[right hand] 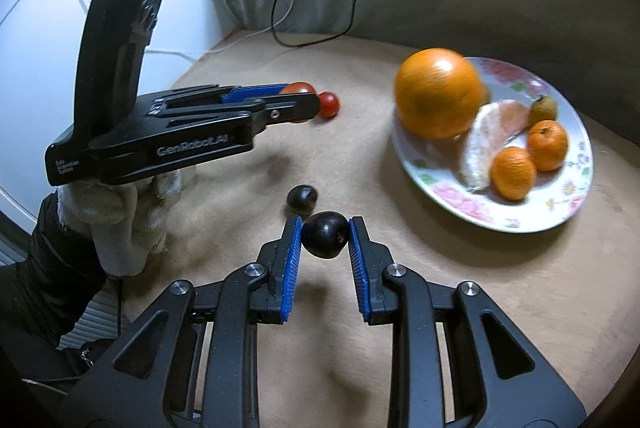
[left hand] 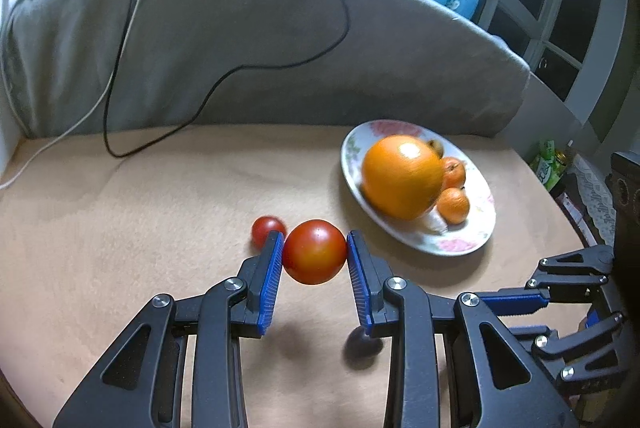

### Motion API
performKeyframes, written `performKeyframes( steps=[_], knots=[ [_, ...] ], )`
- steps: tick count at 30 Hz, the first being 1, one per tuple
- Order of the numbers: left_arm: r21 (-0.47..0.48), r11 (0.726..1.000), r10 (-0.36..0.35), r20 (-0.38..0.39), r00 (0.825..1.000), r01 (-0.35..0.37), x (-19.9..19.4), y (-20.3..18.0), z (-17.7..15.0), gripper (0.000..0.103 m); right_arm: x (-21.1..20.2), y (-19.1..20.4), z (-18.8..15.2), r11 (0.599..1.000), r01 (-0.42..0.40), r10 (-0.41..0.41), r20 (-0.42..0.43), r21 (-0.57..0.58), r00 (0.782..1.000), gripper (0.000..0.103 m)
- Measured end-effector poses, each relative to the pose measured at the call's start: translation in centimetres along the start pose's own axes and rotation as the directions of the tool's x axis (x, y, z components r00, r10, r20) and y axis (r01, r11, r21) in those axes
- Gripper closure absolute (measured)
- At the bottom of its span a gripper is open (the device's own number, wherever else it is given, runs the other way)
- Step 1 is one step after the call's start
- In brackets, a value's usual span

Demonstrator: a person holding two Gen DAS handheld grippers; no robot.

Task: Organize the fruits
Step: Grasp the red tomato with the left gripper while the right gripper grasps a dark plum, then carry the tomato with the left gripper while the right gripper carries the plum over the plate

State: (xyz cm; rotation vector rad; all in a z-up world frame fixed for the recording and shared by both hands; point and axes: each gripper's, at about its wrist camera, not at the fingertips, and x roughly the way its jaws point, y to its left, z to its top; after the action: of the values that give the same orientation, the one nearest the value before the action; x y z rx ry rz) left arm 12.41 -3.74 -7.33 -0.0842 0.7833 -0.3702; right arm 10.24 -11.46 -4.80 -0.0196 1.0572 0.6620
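Left gripper [left hand: 315, 254] clamped on large tomato [left hand: 314, 251], lifted clear of tan table [left hand: 120, 228]; right gripper [right hand: 325, 234] clamped on dark plum [right hand: 325, 234], also off table.

Risks:
- Both fruits round, smooth, pinched near pad tips only; likely to squirt out if tilted or jolted.
- Flowered plate [right hand: 440, 204] crowded by big orange [right hand: 438, 92], mandarins, peeled segment; dropped fruit may roll off rim.
- Grippers close together; could collide on approach.

Orientation: tomato near spherical, no long axis. Plum slightly oval, long axis roughly across jaws, dimpled end toward right pad.
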Motion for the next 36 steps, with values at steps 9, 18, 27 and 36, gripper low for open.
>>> performKeyframes(
  steps=[9, 18, 27, 36],
  knots=[
    [0.04, 0.999, -0.019, 0.033, 0.999, 0.018, -0.4, -2.4, 1.9, 0.072, -1.6, -1.7, 0.2, 0.999, 0.042, -0.044, 0.05, 0.031, 0.998, 0.078],
    [0.072, 0.997, -0.036, 0.048, 0.998, 0.033, 0.2, -4.0, 3.6, 0.072, -2.6, -3.7, 0.6, 0.995, 0.087, -0.092, 0.087, 0.053, 0.992, 0.078],
    [0.101, 0.994, -0.052, 0.05, 0.997, 0.047, 1.3, -5.9, 5.0, 0.072, -2.5, -5.2, 0.6, 0.992, 0.103, -0.11, 0.095, 0.069, 0.989, 0.078],
    [0.124, 0.99, -0.068, 0.041, 0.997, 0.062, 2.6, -6.9, 6.0, 0.072, -2.4, -6.3, 0.7, 0.991, 0.103, -0.111, 0.098, 0.085, 0.989, 0.078]
  ],
)
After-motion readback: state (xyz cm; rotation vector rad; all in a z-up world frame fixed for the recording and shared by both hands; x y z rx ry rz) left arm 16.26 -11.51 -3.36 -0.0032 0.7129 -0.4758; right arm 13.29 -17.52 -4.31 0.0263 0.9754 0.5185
